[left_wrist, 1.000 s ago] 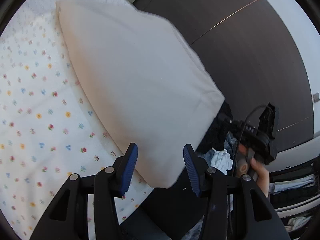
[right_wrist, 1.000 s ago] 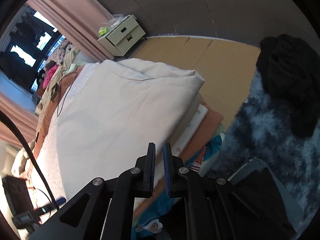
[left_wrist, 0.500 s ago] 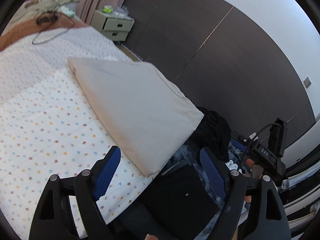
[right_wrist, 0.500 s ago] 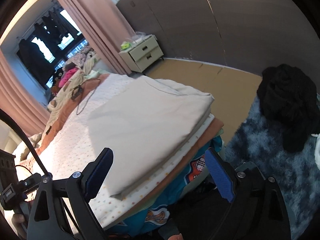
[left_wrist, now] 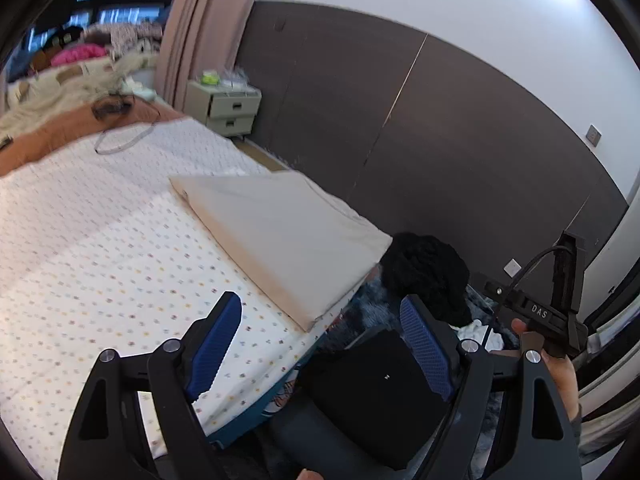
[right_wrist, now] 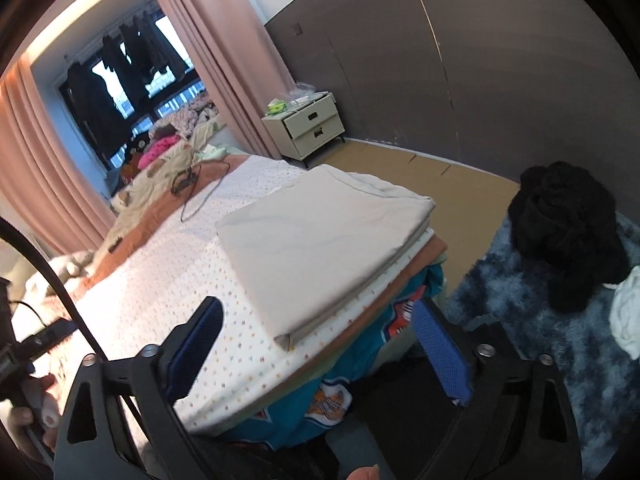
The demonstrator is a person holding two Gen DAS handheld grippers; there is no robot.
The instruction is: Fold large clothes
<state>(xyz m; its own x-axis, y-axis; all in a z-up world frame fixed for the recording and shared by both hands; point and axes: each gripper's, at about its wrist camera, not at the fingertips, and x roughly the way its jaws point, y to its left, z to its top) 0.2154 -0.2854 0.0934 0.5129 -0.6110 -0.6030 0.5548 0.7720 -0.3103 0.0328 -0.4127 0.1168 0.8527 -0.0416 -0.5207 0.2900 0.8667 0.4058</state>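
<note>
A cream folded cloth [left_wrist: 288, 232] lies flat at the near right corner of the bed, on the dotted white sheet [left_wrist: 100, 248]. It also shows in the right wrist view [right_wrist: 320, 236]. My left gripper [left_wrist: 324, 340] is open and empty, held back above the bed's foot edge, apart from the cloth. My right gripper [right_wrist: 320, 344] is open and empty, also raised away from the cloth's near corner. The right gripper's body [left_wrist: 548, 316] shows in the left wrist view at the right.
A black garment heap [right_wrist: 568, 236] and a white cloth [right_wrist: 628, 312] lie on the blue shaggy rug [right_wrist: 560, 344] right of the bed. A cream nightstand [right_wrist: 308, 128] stands by the curtain. Clothes, a cable [right_wrist: 200, 192] and an orange blanket lie at the bed's head.
Both grippers opened and let go of the cream cloth, then drew back and up from it. The cloth now lies folded flat on the bed corner.
</note>
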